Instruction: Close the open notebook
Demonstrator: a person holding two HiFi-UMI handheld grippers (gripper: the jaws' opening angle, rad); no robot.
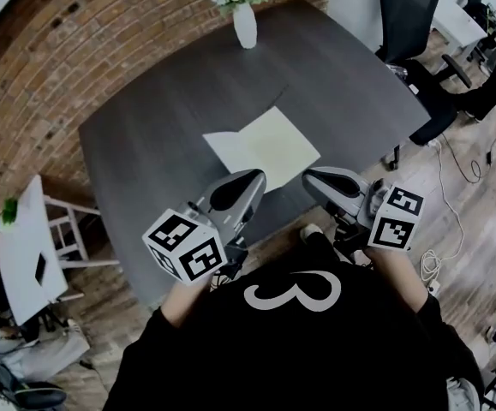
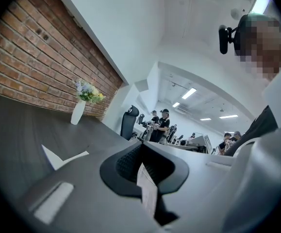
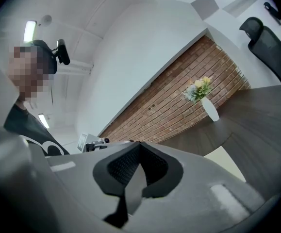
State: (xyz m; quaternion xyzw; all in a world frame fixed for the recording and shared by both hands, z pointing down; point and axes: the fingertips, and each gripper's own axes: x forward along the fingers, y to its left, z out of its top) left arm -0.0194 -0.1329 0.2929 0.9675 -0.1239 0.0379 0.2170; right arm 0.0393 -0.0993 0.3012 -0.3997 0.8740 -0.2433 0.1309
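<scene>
The open notebook [image 1: 263,148] lies flat in the middle of the dark grey table [image 1: 153,135], its pale pages facing up. It also shows as a pale wedge in the left gripper view, notebook [image 2: 57,157], and in the right gripper view, notebook [image 3: 230,161]. My left gripper [image 1: 252,180] and right gripper [image 1: 312,178] hover side by side above the table's near edge, just short of the notebook and apart from it. Both point toward it. In each gripper view the jaws meet in a seam with nothing between them, left gripper [image 2: 141,147], right gripper [image 3: 139,147].
A white vase with flowers [image 1: 245,24] stands at the table's far edge. A black office chair [image 1: 406,15] is at the back right. A white side table [image 1: 25,247] is on the left. Cables [image 1: 453,178] run over the floor on the right. Several people stand far off [image 2: 162,125].
</scene>
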